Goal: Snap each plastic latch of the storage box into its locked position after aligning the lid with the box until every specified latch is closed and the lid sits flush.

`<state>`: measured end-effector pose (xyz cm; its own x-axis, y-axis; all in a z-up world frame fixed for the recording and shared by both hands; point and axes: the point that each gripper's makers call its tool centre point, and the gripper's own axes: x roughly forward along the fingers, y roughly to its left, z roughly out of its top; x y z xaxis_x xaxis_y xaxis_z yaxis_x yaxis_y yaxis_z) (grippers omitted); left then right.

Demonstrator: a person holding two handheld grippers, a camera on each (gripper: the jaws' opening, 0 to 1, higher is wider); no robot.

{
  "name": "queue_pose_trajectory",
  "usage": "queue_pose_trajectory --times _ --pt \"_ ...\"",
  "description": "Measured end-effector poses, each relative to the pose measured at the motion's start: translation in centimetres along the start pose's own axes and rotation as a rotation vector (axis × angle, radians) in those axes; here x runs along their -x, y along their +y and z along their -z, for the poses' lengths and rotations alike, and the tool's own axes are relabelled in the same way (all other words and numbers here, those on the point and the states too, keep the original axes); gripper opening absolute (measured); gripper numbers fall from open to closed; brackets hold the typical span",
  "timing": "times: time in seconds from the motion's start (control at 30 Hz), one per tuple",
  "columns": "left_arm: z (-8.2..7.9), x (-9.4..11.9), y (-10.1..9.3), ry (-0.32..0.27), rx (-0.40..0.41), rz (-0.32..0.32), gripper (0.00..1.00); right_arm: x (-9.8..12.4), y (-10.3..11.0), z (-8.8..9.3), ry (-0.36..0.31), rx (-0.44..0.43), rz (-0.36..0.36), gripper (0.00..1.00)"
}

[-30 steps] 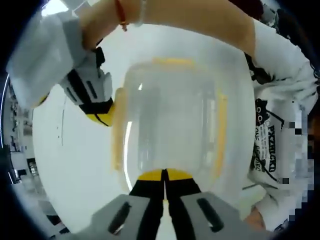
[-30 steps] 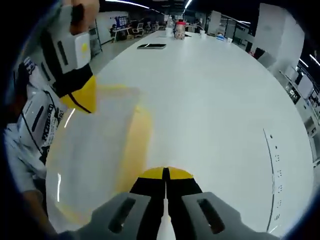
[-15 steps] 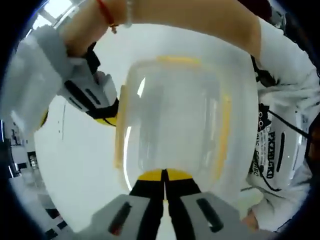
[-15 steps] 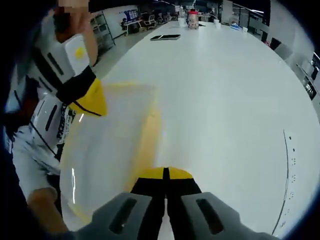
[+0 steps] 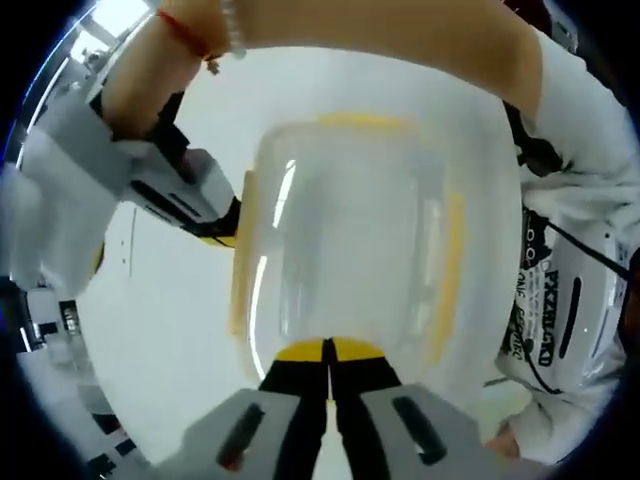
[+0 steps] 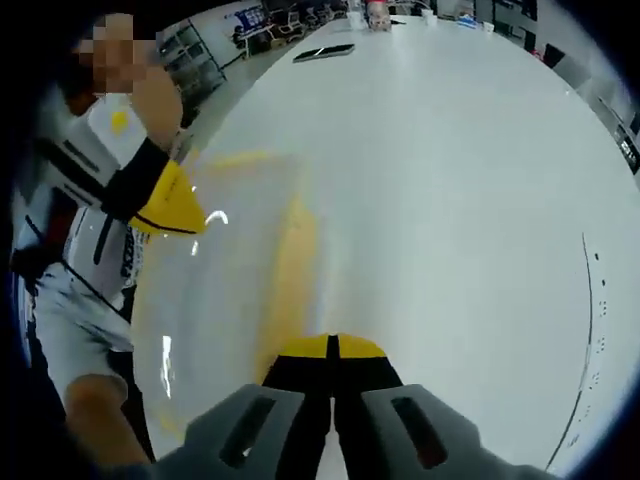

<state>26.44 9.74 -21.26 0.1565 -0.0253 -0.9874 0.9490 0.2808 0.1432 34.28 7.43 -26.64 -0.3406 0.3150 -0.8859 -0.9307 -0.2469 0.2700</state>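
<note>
Pressing our left tongs (image 5: pixel 328 350), clenched with jaws together, against the near edge of the clear storage box (image 5: pixel 370 240) at frame centre on the white bench (image 5: pixel 170 340). Our right tongs (image 6: pixel 333 348), likewise clenched, meet its yellow latch (image 6: pixel 290 270) at lower centre.

Black lettering runs down the person's white shirt (image 5: pixel 545 320) at the right edge of the left gripper view. It stands sideways and is warped by the lens, so only scraps can be made out: something like "ONE" in one line and a bolder word beside it that stays unreadable. The same print on the shirt in the right gripper view is too blurred to read.
</note>
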Motion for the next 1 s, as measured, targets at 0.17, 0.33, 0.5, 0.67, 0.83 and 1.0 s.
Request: queue_pose_trajectory --times 0.17,0.33,0.5,0.67,0.83,1.0 --pt "-0.2 -0.5 0.0 0.007 0.014 -0.004 0.00 -0.8 -0.2 0.3 0.016 -0.038 -0.017 0.00" --pt "-0.3 -0.7 -0.1 0.010 0.005 -0.023 0.00 -0.7 -0.6 0.5 0.029 -0.046 -0.020 0.00" --pt "-0.6 -0.9 -0.2 0.003 0.022 -0.021 0.00 -0.2 -1.2 0.7 0.023 -0.054 -0.033 0.00" --pt "-0.9 -0.9 -0.2 0.016 0.009 -0.037 0.00 0.4 -1.5 0.8 0.018 -0.062 -0.046 0.00" --pt "-1.1 -0.8 -0.1 0.010 0.023 -0.030 0.00 0.8 -2.1 0.4 0.000 -0.074 -0.063 0.00" --pt "-1.2 -0.7 -0.1 0.007 0.029 -0.028 0.00 1.2 -2.5 0.6 0.002 -0.078 -0.063 0.00"
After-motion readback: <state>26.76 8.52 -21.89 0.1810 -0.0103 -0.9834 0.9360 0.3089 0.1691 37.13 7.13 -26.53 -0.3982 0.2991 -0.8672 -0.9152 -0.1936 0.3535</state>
